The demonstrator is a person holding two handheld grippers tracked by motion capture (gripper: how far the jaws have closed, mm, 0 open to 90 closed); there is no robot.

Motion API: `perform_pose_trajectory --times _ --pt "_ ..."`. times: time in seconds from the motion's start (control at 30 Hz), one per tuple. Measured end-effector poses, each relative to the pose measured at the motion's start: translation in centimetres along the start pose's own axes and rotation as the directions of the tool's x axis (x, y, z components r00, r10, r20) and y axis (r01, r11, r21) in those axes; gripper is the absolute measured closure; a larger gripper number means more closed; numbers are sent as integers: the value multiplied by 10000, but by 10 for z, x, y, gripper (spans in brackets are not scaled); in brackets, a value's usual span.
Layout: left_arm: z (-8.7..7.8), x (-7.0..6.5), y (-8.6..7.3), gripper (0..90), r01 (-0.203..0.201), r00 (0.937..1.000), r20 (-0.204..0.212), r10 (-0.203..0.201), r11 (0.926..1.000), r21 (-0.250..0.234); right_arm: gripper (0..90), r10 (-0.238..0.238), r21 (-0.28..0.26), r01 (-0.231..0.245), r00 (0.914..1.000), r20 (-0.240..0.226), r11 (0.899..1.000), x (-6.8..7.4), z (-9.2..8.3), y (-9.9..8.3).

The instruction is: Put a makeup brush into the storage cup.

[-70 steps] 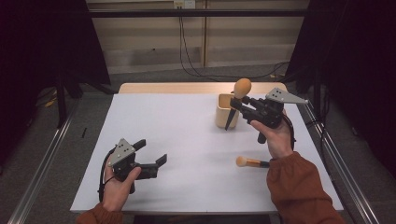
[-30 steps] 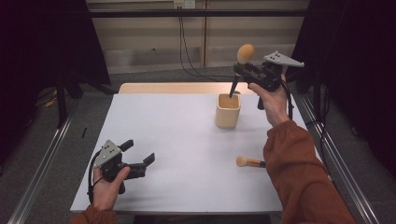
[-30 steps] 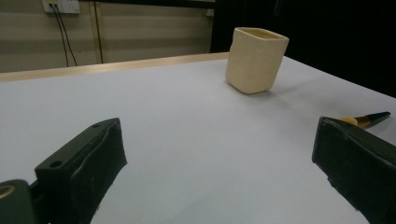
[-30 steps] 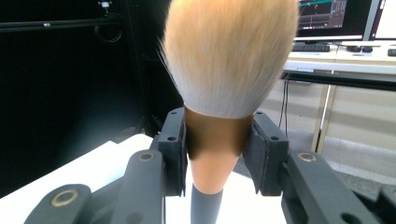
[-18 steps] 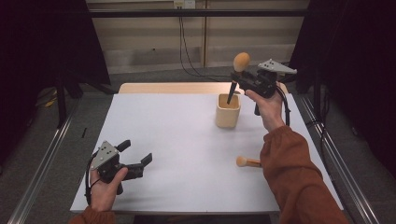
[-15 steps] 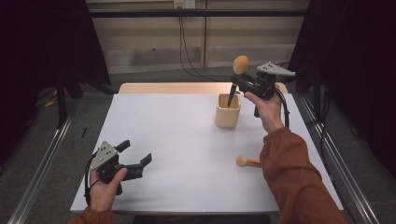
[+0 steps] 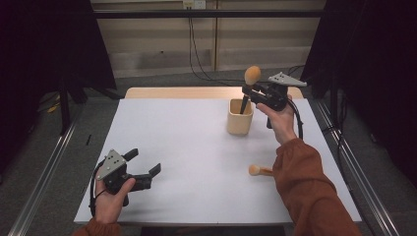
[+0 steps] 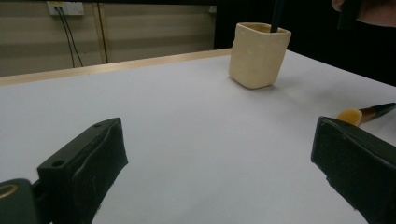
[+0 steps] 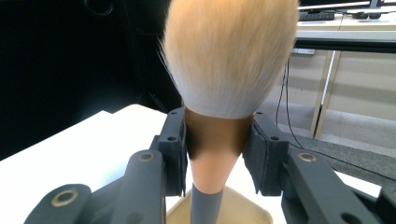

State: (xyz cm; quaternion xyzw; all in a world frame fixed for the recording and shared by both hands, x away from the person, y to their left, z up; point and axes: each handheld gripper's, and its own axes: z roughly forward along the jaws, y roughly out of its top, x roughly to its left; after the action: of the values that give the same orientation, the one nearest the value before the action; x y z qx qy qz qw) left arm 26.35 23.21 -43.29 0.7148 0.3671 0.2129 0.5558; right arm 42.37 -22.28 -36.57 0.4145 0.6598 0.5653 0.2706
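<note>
Lowering brush (image 7: 252,76) handle-first into the cup (image 7: 239,117), my right gripper (image 7: 255,92) clamped on its collar. Second brush (image 7: 259,170) lies on the table (image 7: 196,147); left gripper (image 7: 147,172) wide, idle. Next, I'd release.

The brush (image 7: 249,86) has been lowered into the cup (image 7: 239,117).

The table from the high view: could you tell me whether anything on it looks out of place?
One brush lies flat on the table, apart from the cup, beside the person's right sleeve. The other brush stands handle-down in the cup, held by the right gripper. Nothing looks spilled or damaged.
</note>
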Motion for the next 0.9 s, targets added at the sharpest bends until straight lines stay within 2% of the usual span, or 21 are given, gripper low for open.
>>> perform_pose_trajectory --times 0.3,0.4,0.63,0.9 --pt "0 3 0 29 -58 9999 102 58 10000 29 627 166 209 -165 9999 -28 9996 -1 6 -19" --pt "-1 3 1 27 -63 10000 46 63 10000 -14 628 27 384 -26 10000 -25 9993 -1 7 -24" --pt "0 3 0 27 -63 10000 56 63 10000 33 627 124 422 -120 9999 -91 9990 -2 7 -29" --pt "1 5 1 27 -118 9998 145 118 9999 -17 627 247 703 -244 9997 -37 9972 -5 8 -37"
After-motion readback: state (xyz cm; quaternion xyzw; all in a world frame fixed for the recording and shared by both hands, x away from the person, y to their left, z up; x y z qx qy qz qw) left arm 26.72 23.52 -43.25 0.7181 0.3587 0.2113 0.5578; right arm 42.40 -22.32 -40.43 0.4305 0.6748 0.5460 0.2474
